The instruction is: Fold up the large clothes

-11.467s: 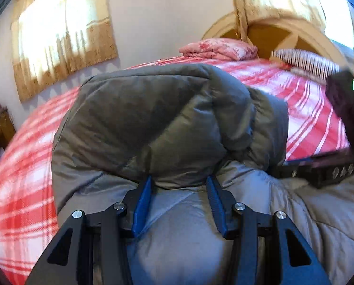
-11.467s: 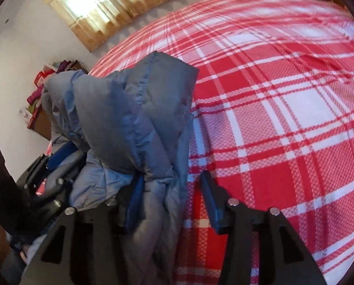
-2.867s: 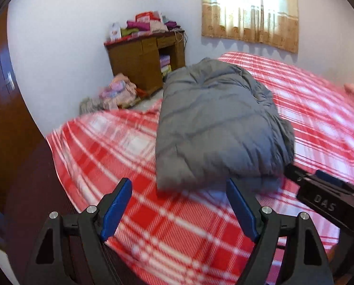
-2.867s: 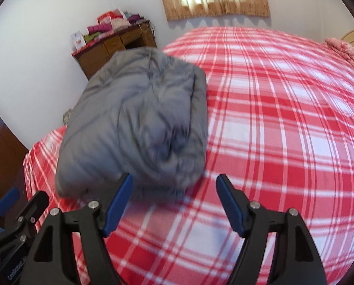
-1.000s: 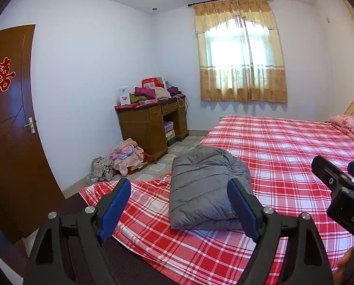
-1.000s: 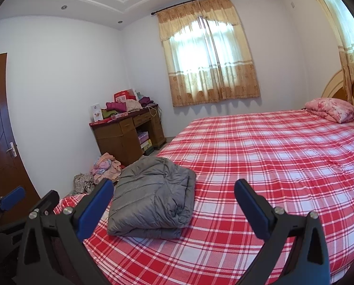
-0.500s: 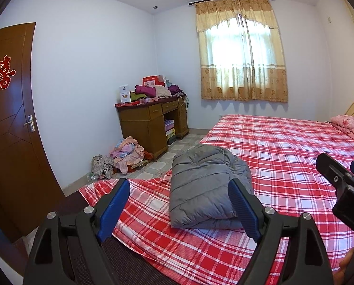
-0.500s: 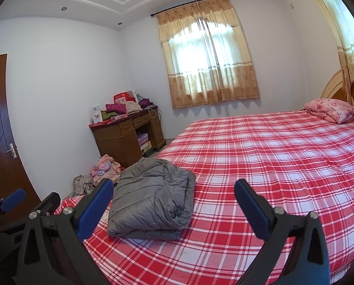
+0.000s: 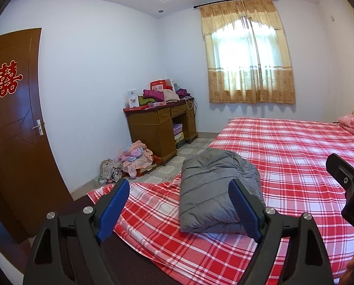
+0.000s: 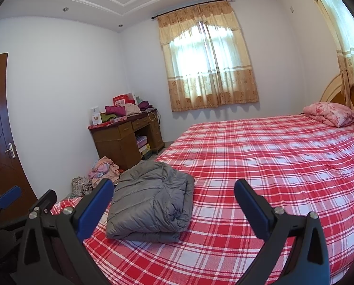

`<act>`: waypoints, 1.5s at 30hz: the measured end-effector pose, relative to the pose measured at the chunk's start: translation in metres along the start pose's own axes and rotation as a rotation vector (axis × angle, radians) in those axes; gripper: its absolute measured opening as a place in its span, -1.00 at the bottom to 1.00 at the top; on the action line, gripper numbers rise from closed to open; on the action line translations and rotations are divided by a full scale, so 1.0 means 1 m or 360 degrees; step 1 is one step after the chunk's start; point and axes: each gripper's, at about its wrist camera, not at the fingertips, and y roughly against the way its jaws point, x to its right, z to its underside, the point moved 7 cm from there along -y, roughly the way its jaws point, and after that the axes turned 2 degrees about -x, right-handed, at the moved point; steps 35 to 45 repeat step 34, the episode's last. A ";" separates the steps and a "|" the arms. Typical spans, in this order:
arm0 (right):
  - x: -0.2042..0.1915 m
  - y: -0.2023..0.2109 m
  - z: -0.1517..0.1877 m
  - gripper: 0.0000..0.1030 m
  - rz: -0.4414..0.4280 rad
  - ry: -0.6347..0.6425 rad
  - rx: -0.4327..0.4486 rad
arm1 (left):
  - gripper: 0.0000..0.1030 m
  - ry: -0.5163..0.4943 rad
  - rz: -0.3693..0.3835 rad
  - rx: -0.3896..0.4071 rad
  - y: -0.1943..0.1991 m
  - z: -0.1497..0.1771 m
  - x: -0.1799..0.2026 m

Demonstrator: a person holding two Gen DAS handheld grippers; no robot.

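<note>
Bedroom unchanged | folded grey jacket (image 10: 150, 201) on bed (image 10: 271, 166) | both hand-held grippers still spread, empty

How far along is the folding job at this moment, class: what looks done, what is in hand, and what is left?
Done: the grey padded jacket lies folded into a compact stack near the corner of the plaid bed. In hand: nothing; the left gripper and right gripper are both open, held clear of it. Left: seemingly nothing on the bed; whether the clothes heap on the floor is part of the job cannot be told.
</note>
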 end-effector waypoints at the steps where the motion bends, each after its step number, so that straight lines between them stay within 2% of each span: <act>1: 0.000 0.000 0.000 1.00 -0.0003 -0.0001 -0.0001 | 0.67 0.0003 -0.0001 0.0001 0.000 0.000 0.000; 10: 0.002 0.001 -0.001 1.00 0.0005 0.0004 0.0007 | 0.67 0.0015 0.0006 -0.0011 -0.003 0.001 0.001; 15: 0.002 0.002 -0.001 1.00 0.0005 0.0007 0.0004 | 0.68 0.0005 -0.0036 -0.0022 -0.007 0.001 -0.002; 26: 0.004 -0.001 0.004 1.00 -0.0002 0.0008 -0.0022 | 0.68 0.0073 0.0046 -0.0060 -0.020 0.007 -0.009; 29: 0.005 -0.001 0.005 1.00 -0.0002 0.0009 -0.0025 | 0.68 0.0053 0.0019 -0.0050 -0.021 0.009 -0.008; 34: 0.008 -0.003 0.006 1.00 0.0004 -0.0009 -0.0037 | 0.68 0.0058 0.0042 -0.0097 -0.026 0.013 -0.005; 45: 0.008 -0.003 0.006 1.00 0.0004 -0.0009 -0.0037 | 0.68 0.0058 0.0042 -0.0097 -0.026 0.013 -0.005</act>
